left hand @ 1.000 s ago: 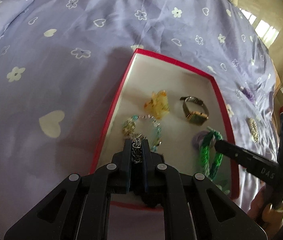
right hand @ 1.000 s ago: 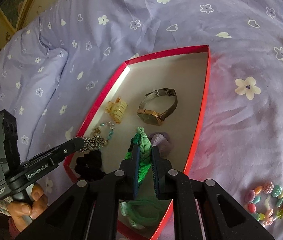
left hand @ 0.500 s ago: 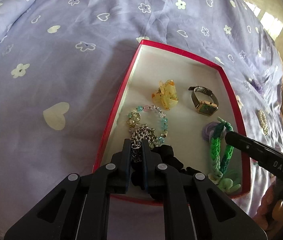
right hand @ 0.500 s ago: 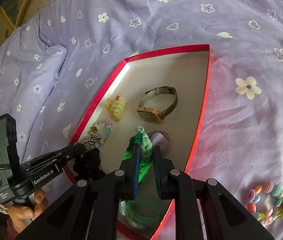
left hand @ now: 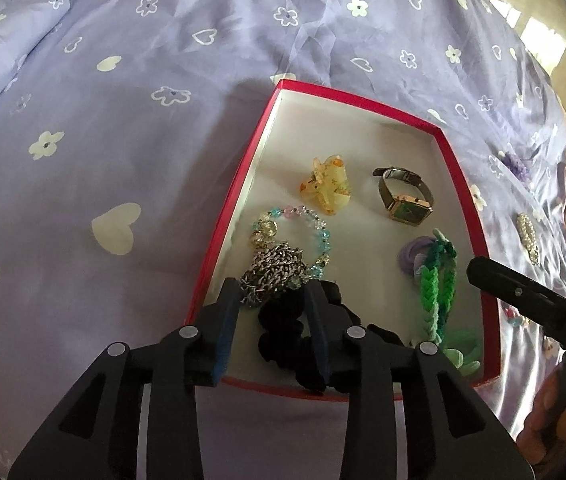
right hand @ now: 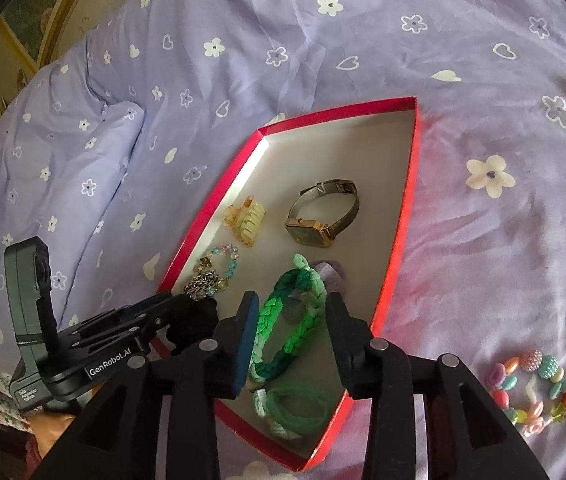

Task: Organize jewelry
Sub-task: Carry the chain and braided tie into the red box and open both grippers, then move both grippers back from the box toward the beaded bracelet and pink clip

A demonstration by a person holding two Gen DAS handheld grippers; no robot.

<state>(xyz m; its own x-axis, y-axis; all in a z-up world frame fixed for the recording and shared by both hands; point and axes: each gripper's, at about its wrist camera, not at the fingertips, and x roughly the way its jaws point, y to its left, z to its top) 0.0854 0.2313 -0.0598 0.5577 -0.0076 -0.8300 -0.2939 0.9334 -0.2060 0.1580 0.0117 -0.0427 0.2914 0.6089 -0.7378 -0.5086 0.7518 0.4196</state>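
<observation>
A lavender bedsheet (left hand: 131, 128) printed with white flowers and hearts spreads wrinkled across the whole bed. A matching lavender pillow (right hand: 63, 168) lies plump at the upper left of the right wrist view. Past it, a yellow wooden frame (right hand: 57, 20) edges the bed.

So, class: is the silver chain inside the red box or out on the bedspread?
Inside. The silver chain lies heaped on the white floor of the red box, beside the beaded bracelet.
</observation>
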